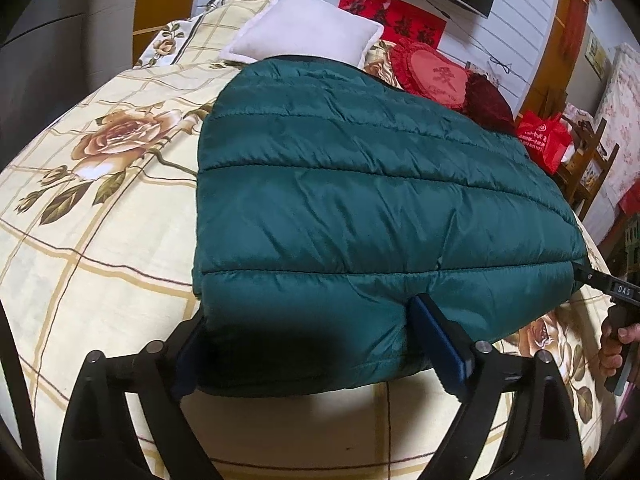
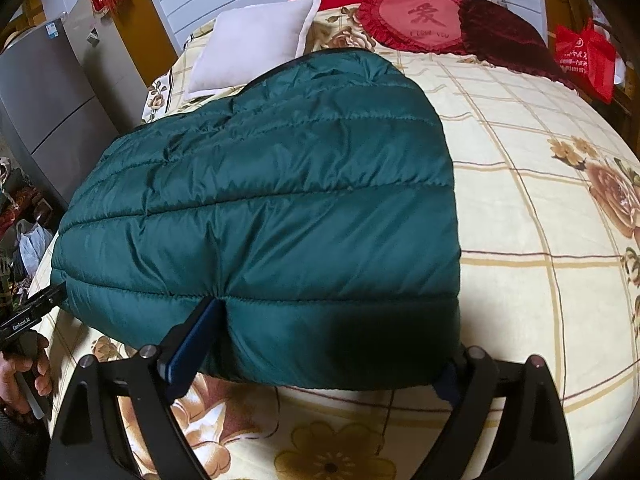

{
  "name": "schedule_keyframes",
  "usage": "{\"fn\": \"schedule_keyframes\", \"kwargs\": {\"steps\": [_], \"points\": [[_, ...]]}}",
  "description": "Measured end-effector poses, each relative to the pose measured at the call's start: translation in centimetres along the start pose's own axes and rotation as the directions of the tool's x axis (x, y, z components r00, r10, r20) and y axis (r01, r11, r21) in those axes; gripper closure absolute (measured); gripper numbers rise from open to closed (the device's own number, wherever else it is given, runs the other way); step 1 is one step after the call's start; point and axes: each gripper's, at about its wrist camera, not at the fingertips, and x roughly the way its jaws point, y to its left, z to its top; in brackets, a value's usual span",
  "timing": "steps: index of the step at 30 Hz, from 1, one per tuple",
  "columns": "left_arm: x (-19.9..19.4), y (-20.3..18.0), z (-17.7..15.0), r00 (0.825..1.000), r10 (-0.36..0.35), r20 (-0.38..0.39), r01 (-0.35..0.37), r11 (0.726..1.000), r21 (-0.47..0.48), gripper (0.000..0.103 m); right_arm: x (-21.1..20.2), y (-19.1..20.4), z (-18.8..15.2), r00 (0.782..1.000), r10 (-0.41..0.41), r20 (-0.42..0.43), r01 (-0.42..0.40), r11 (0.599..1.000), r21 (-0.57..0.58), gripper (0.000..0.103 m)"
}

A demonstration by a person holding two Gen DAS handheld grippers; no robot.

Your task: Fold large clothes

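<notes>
A dark green quilted puffer jacket (image 1: 360, 200) lies folded on the floral bed, seen also in the right wrist view (image 2: 280, 208). My left gripper (image 1: 308, 344) stands wide at the jacket's near left corner, with the jacket's thick near edge between its blue pads (image 1: 436, 344); one pad presses into the fabric. My right gripper (image 2: 320, 352) stands the same way at the near right corner, its left pad (image 2: 196, 344) dented into the edge. The right gripper also shows at the right edge of the left wrist view (image 1: 600, 280).
A cream floral bedsheet (image 1: 80, 240) covers the bed. A white pillow (image 1: 308, 28) and a red heart cushion (image 1: 436, 68) lie at the head. A red bag (image 1: 544, 140) stands beside the bed. A grey cabinet (image 2: 48, 112) stands at the left.
</notes>
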Motion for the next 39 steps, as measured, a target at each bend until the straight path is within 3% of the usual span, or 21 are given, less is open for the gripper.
{"fn": "schedule_keyframes", "kwargs": {"steps": [9, 14, 39], "points": [[0.4, -0.7, -0.1, 1.0, 0.008, -0.024, -0.008, 1.0, 0.023, 0.037, 0.2, 0.3, 0.2, 1.0, -0.005, -0.019, 0.004, 1.0, -0.016, 0.007], [0.5, -0.9, -0.1, 1.0, 0.018, -0.025, -0.017, 1.0, 0.024, 0.036, 0.8, 0.1, 0.1, 0.999, -0.015, -0.051, 0.016, 1.0, 0.003, 0.001], [0.7, -0.4, 0.0, 1.0, -0.001, -0.031, 0.001, 1.0, 0.013, 0.035, 0.4, -0.5, -0.9, 1.0, 0.019, 0.017, -0.02, 0.999, 0.041, 0.0]]}}
